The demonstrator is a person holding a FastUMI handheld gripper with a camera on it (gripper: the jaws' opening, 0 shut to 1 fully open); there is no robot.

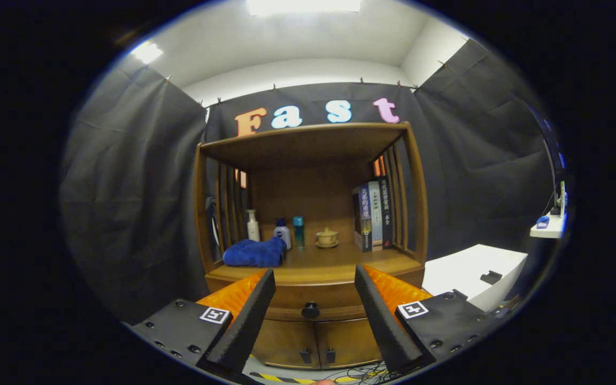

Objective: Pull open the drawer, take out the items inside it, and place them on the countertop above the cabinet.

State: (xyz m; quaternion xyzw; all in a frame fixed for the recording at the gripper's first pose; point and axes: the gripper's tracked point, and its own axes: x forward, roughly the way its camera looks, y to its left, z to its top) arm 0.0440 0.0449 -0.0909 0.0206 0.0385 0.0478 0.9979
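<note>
A wooden cabinet [310, 214] stands against the booth wall ahead of me. Its drawer [313, 299] sits shut below the countertop [335, 262], with a dark round knob [310, 309] at its middle. My gripper [314, 279] is open and holds nothing. Its two fingers [257, 305] frame the drawer front, and the knob lies between them, some way beyond the tips. What is inside the drawer is hidden.
On the countertop lie a folded blue towel [255, 253], a white pump bottle [253, 226], two small bottles [290, 233], a lidded cup [326, 237] and upright books [373, 215]. Two lower doors [316, 342] sit under the drawer. A white table [474, 272] stands right.
</note>
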